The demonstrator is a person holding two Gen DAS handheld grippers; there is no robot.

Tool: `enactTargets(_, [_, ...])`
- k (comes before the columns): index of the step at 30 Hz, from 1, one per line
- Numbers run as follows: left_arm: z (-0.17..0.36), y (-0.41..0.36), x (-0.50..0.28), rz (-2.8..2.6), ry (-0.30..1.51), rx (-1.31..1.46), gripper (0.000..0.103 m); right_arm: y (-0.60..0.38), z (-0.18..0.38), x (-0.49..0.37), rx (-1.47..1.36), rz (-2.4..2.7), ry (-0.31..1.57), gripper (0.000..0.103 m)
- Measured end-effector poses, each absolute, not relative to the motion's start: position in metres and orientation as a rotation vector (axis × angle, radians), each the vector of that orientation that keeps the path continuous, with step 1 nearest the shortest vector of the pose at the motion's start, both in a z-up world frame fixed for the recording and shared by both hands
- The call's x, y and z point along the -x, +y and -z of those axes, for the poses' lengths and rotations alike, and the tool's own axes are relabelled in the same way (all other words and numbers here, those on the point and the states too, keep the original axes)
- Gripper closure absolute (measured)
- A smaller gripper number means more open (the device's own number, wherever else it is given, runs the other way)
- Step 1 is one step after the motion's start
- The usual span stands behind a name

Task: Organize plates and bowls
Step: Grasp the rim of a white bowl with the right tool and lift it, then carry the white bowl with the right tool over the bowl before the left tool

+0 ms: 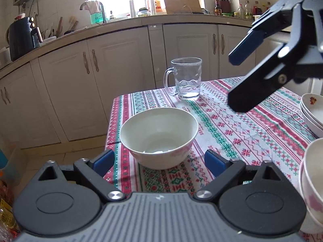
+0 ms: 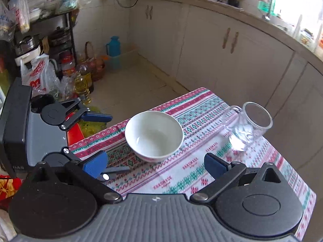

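A white bowl [image 1: 159,137] with a pink pattern stands near the left edge of the patterned tablecloth [image 1: 252,125]. My left gripper [image 1: 159,162] is open, its blue pads just short of the bowl on either side, not touching it. My right gripper [image 1: 232,80] hangs open above the cloth to the right, holding nothing. In the right wrist view the same bowl [image 2: 154,135] lies just ahead of the open right gripper [image 2: 155,166], and the left gripper [image 2: 119,143] comes in from the left beside it. Stacked dishes [image 1: 311,113] and another bowl [image 1: 313,181] sit at the right edge.
A clear glass mug [image 1: 186,78] [image 2: 247,127] stands behind the bowl near the table's far edge. Beyond are kitchen cabinets [image 1: 80,92] and a crowded counter. Bags, oil bottles [image 2: 82,84] and a shelf crowd the floor to the left of the table.
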State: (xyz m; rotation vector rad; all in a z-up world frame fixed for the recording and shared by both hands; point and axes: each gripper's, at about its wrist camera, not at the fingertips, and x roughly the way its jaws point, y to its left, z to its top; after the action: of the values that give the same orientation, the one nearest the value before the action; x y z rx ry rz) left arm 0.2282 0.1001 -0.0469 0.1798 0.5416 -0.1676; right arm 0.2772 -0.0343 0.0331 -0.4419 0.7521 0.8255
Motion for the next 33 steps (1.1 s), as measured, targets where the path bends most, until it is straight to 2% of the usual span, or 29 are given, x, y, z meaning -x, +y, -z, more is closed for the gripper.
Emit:
enactTargets(10, [0.056,0.101,-0.247,0.176,0.546,-0.151,0.008,-0.005,-0.004,-0.331,0.442,-0.854,0.866,0.0])
enactTargets(18, [0.061,0.097,-0.253,0.175,0.534,-0.163,0.008,0.007,0.016,-0.352,0.426,-0.906,0.889,0.001])
enactTargets(24, [0.063,0.098,-0.256,0.17,0.535,-0.154,0.008,0.014,0.028,-0.371,0.387,-0.928,0.919,0.006])
enactTargets(33, [0.064,0.102,-0.258,0.172,0.527,-0.138,0.01,0.019,0.043,-0.39,0.35,-0.937,0.962,0.022])
